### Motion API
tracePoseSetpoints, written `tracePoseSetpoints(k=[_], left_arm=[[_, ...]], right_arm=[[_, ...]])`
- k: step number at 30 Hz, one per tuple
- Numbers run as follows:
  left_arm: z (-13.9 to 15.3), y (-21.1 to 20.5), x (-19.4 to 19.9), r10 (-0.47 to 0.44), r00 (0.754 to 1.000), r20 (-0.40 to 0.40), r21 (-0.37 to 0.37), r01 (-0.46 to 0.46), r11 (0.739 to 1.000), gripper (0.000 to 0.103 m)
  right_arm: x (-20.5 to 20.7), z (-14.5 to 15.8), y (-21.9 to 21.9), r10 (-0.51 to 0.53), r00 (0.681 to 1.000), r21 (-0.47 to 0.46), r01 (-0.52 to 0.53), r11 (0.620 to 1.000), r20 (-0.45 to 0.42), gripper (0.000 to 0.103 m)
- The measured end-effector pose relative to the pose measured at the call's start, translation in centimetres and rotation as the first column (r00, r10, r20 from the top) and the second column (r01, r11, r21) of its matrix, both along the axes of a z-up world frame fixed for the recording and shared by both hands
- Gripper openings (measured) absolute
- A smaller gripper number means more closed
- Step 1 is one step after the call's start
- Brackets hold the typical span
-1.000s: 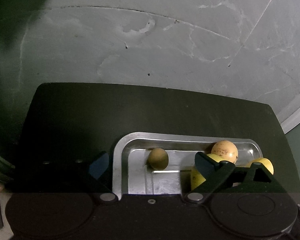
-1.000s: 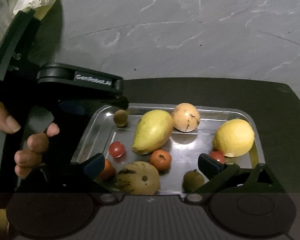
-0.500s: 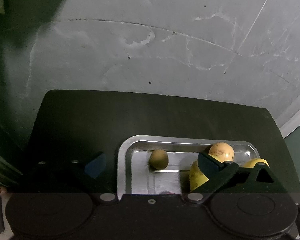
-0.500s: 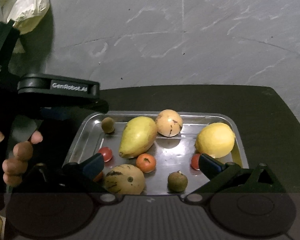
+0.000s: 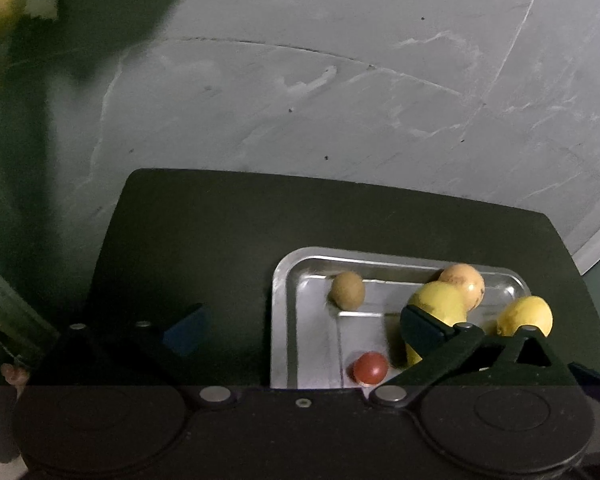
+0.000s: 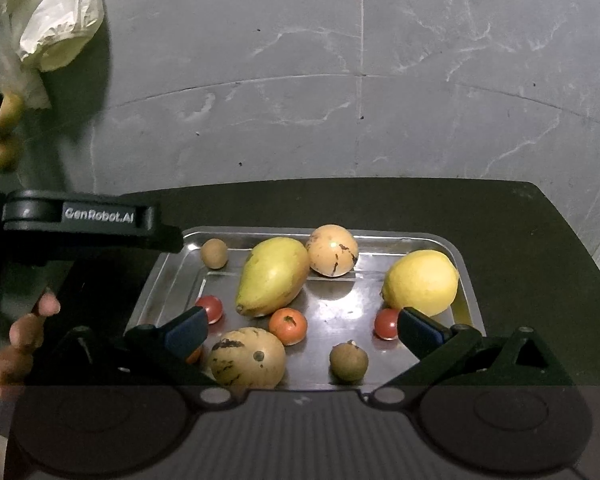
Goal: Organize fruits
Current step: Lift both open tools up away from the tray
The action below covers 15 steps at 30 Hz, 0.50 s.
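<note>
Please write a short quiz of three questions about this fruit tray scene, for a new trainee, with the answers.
1. True or false: the right gripper is shut on the lemon.
2. Which fruit touches the mango? A lemon; B passion fruit; C orange tomato.
3. Name what holds the fruit.

Key: 1 false, it is open and empty. 2 B. 3 The metal tray.

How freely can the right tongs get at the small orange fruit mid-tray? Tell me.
Probably yes: the right tongs are open, with the small orange fruit between the tips. The speckled fruit sits close.
</note>
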<state>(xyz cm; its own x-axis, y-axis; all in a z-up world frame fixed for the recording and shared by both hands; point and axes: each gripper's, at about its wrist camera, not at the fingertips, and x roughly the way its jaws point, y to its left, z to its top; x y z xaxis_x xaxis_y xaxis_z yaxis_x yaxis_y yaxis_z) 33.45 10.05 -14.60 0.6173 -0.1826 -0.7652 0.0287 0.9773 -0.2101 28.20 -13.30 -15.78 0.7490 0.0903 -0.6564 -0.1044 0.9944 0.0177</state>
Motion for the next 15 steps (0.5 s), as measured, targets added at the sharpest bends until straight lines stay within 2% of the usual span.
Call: tracePoseSetpoints(k=[10,15], left_arm=[[0.1,0.5,-1.8,0.001,0.999,0.045,0.071,-0.004,0.997,0.102],[0.0,0.8,-2.5,0.010,0.999,0.046,0.082,-0.014,0.997,0.102]], right_arm=[[-0.5,0.5,0.0,-0.023,0.999,-0.018,0.023,1.000,0.035,0.103],[-0.6,0.6,-0.2,-0.027,0.999,-0.023,0.028,0.999,0.042,0.103]])
